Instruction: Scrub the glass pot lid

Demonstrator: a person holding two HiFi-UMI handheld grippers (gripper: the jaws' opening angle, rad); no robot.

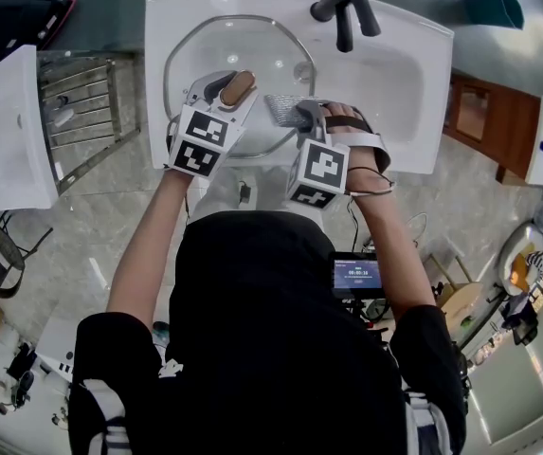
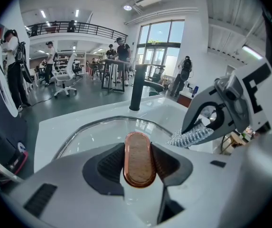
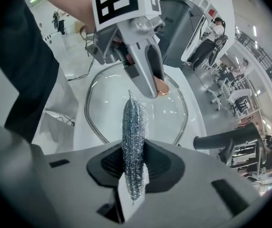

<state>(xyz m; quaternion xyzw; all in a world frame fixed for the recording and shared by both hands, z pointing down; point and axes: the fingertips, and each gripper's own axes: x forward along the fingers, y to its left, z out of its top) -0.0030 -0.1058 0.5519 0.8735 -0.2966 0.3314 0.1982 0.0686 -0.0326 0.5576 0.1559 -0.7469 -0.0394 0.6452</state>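
A glass pot lid [image 1: 257,50] with a metal rim lies in the white sink [image 1: 404,74]. Its brown, copper-edged knob [image 1: 237,87] is clamped between the jaws of my left gripper [image 1: 226,91]; in the left gripper view the knob [image 2: 139,159] fills the gap of that gripper [image 2: 139,151] above the lid's glass [image 2: 102,132]. My right gripper [image 1: 301,114] is shut on a silver steel-mesh scrubber [image 1: 282,109] over the lid's near right edge. In the right gripper view the scrubber [image 3: 134,137] stands up from the right gripper [image 3: 135,152], with the lid [image 3: 171,115] and the left gripper [image 3: 145,65] beyond it.
A black faucet [image 1: 345,8] rises at the back of the sink. A metal rack [image 1: 81,102] and a white basin [image 1: 6,131] sit to the left. To the right are a wooden cabinet [image 1: 484,112] and a teal container [image 1: 494,8]. People stand far off in the hall.
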